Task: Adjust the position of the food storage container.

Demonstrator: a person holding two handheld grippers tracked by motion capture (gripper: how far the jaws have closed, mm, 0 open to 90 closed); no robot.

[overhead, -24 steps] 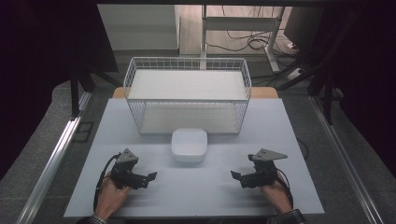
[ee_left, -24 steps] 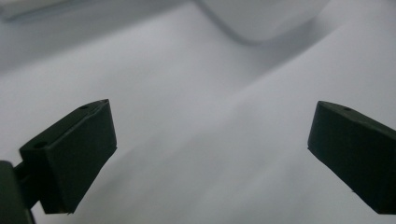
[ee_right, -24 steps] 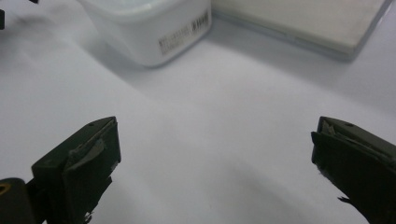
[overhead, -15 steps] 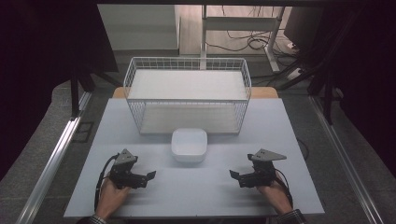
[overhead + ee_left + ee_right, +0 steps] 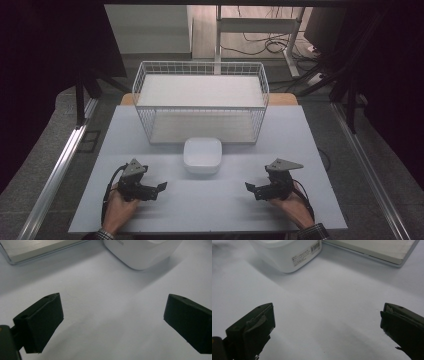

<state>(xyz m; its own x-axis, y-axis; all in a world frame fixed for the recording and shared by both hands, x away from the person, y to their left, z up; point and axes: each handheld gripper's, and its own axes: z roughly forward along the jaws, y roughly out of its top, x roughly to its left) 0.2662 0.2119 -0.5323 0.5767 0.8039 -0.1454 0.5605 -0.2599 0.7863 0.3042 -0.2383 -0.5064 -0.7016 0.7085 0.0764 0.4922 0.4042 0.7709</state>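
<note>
A white rounded square container (image 5: 202, 155) sits in the middle of the white table (image 5: 320, 135), just in front of a white wire basket (image 5: 200, 102). My left gripper (image 5: 161, 187) rests near the front left, held by a hand, jaws open and empty, pointing right. My right gripper (image 5: 248, 187) rests at the front right, open and empty, pointing left. In the left gripper view the container (image 5: 142, 252) lies ahead beyond the wide-apart jaws. The right gripper view shows the container (image 5: 287, 253) with a barcode label, ahead and to the left.
The wire basket holds a flat white board (image 5: 200, 90); its base edge (image 5: 372, 252) shows in the right gripper view. Metal rails (image 5: 60, 165) run along both table sides. A desk frame and cables (image 5: 265, 40) stand on the floor behind.
</note>
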